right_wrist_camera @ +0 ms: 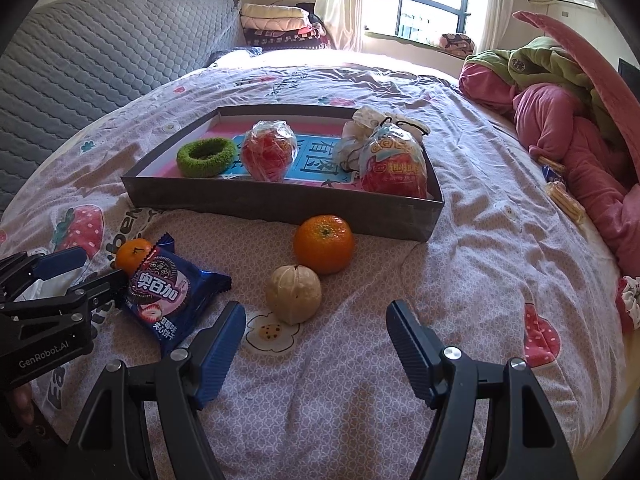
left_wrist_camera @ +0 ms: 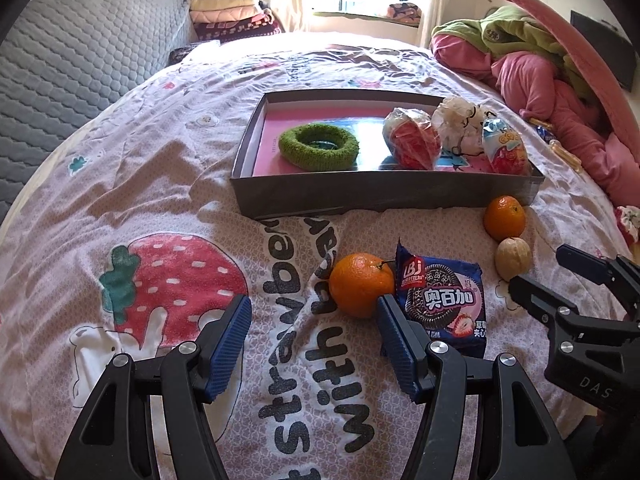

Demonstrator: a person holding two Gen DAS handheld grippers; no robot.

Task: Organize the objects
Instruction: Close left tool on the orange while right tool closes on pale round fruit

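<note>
A grey shallow box (left_wrist_camera: 384, 196) (right_wrist_camera: 280, 200) lies on the bed. In it are a green knitted ring (left_wrist_camera: 319, 146) (right_wrist_camera: 206, 157), a red wrapped snack (left_wrist_camera: 412, 138) (right_wrist_camera: 269, 151), a white bundle (left_wrist_camera: 460, 124) (right_wrist_camera: 356, 136) and a bagged treat (left_wrist_camera: 505, 146) (right_wrist_camera: 394, 168). In front lie two oranges (left_wrist_camera: 361, 290) (left_wrist_camera: 504, 218) (right_wrist_camera: 324, 244) (right_wrist_camera: 134, 255), a blue cookie packet (left_wrist_camera: 440, 300) (right_wrist_camera: 170, 294) and a walnut (left_wrist_camera: 513, 258) (right_wrist_camera: 294, 294). My left gripper (left_wrist_camera: 314, 340) (right_wrist_camera: 76, 270) is open and empty, just short of the near orange. My right gripper (right_wrist_camera: 316, 340) (left_wrist_camera: 540, 270) is open and empty, near the walnut.
The bed has a pink strawberry-print cover (left_wrist_camera: 160, 208). Pink and green bedding (left_wrist_camera: 552, 80) (right_wrist_camera: 560, 112) is heaped at the right. A grey quilted headboard (left_wrist_camera: 80, 60) stands at the left. Small wrapped snacks (right_wrist_camera: 560, 192) lie near the heap.
</note>
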